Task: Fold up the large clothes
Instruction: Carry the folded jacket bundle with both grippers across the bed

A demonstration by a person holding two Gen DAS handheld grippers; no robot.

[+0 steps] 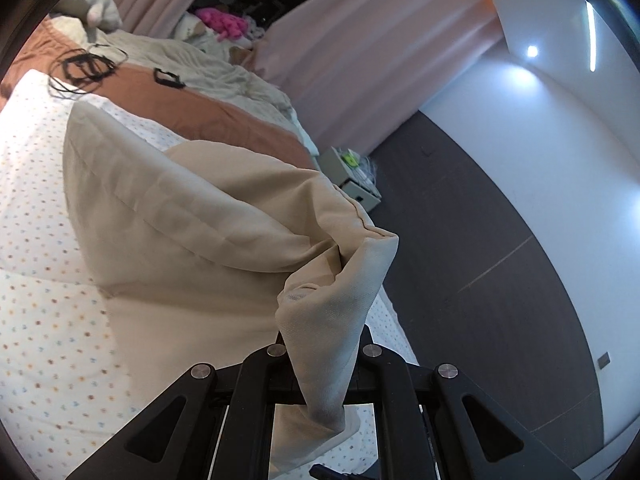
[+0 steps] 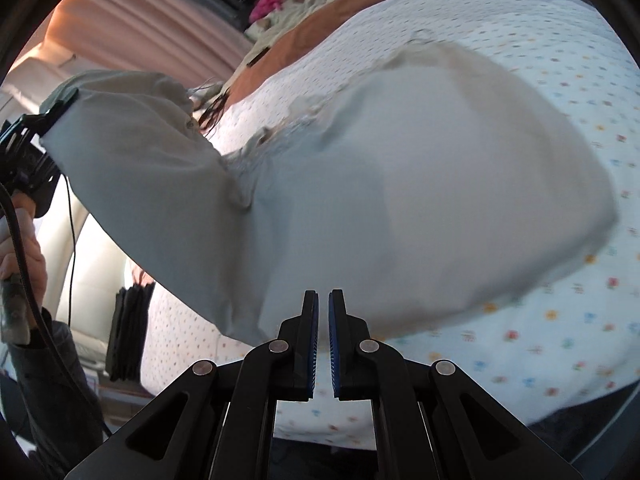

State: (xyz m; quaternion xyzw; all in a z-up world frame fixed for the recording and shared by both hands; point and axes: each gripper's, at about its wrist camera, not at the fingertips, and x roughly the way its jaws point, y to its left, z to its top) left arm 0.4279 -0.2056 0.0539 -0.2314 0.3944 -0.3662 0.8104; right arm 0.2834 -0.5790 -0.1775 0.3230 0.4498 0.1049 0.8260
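A large beige garment (image 1: 200,216) lies spread on the dotted bed sheet (image 1: 40,240). My left gripper (image 1: 324,344) is shut on one corner of it; the cloth bunches up between the fingers and hides their tips. In the right wrist view the garment (image 2: 400,200) covers the middle of the bed. Its left part is lifted toward the left gripper (image 2: 56,114), which a person's hand (image 2: 20,256) holds. My right gripper (image 2: 324,300) hovers over the garment's near edge, shut, with nothing between its blue pads.
A rust-brown blanket (image 1: 224,108) with black cables (image 1: 84,66) lies at the bed's far end. A small nightstand (image 1: 352,184) stands on the dark floor (image 1: 480,280) past the bed's right edge. A black folded item (image 2: 128,332) hangs beside the bed.
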